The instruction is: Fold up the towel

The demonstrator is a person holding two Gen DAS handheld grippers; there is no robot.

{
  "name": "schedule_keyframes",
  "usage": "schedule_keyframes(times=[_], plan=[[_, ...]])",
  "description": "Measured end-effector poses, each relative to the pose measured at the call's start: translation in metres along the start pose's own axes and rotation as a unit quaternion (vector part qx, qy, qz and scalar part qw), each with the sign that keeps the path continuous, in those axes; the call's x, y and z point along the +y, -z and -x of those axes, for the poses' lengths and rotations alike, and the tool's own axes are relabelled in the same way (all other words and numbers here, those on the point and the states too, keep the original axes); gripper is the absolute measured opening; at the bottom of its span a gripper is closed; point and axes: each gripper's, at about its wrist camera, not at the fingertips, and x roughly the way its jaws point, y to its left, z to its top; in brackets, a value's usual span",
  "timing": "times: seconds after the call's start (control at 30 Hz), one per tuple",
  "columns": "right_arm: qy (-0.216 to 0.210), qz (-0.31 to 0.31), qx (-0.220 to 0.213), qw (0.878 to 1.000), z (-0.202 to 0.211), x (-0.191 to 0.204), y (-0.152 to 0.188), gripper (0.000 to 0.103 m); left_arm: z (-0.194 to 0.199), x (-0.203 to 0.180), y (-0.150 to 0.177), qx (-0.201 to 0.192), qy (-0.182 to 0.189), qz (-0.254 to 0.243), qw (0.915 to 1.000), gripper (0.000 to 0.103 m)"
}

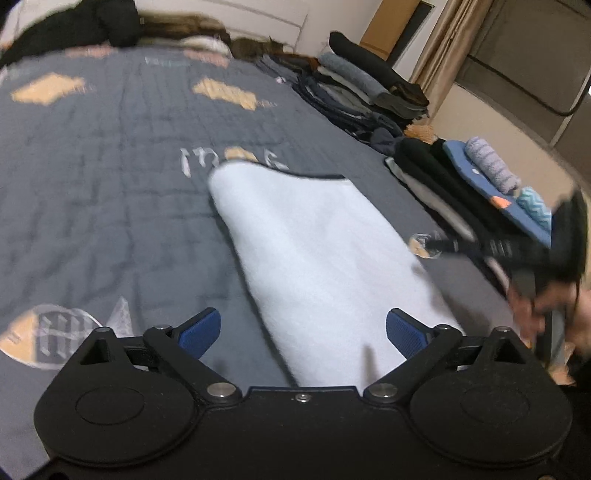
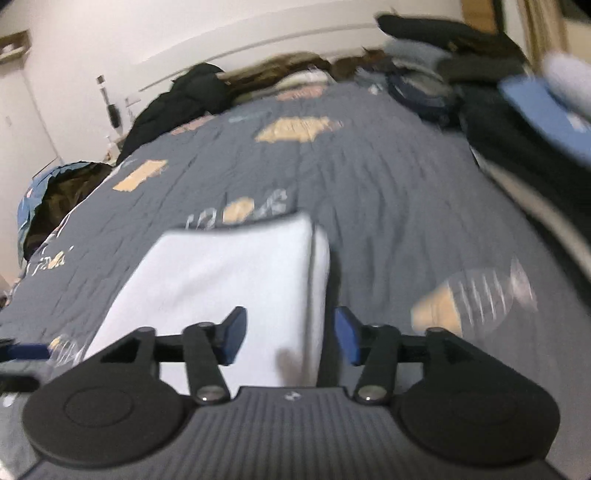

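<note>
A grey quilted bed (image 1: 110,155) filled the room. Folded clothes stacks (image 1: 369,88) lined its edge at two o'clock; beige curtains (image 1: 439,48) hung beyond, white wall (image 2: 110,33) at eleven.

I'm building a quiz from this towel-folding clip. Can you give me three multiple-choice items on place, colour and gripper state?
1. Where does the towel lie?
A. on the grey bedspread
B. on a chair
C. on the floor

2. What colour is the towel?
A. red
B. white
C. green

3. How do the left gripper and right gripper stand?
A. both shut on the towel
B. one shut, one open
C. both open

Answers: 1 A, bedspread shows all around it; 2 B, it is plainly white in both views; 3 C, blue pads stand apart on each.
</note>
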Motion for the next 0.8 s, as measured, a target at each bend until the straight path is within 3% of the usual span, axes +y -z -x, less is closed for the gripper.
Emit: schedule_keyframes(times=[0.2, 0.5, 0.63, 0.7, 0.77, 0.8], plan=[[-0.004, -0.055, 0.020, 0.998, 0.026, -0.012, 0.051, 0.066, -0.011, 0.002, 0.013, 0.027, 0.020, 0.036, 0.9988, 0.097], [-0.001, -0.054, 0.035, 0.998, 0.029, -0.018, 0.068, 0.067, -0.025, 0.004, 0.025, 0.046, 0.064, 0.111, 0.9907, 0.097], [-0.007, -0.047, 0.033, 0.998, 0.033, -0.019, 0.071, 0.067, -0.039, 0.003, 0.032, 0.062, 0.048, 0.126, 0.9889, 0.094], [-0.005, -0.046, 0.035, 0.998, 0.036, -0.019, 0.073, 0.067, -0.041, 0.002, 0.035, 0.063, 0.052, 0.131, 0.9880, 0.078], [-0.007, -0.047, 0.035, 0.998, 0.038, -0.020, 0.073, 0.067, -0.040, -0.002, 0.036, 0.061, 0.049, 0.129, 0.9886, 0.045], [-0.009, -0.046, 0.033, 0.998, 0.041, -0.020, 0.073, 0.067, -0.038, -0.002, 0.037, 0.057, 0.039, 0.128, 0.9894, 0.039]])
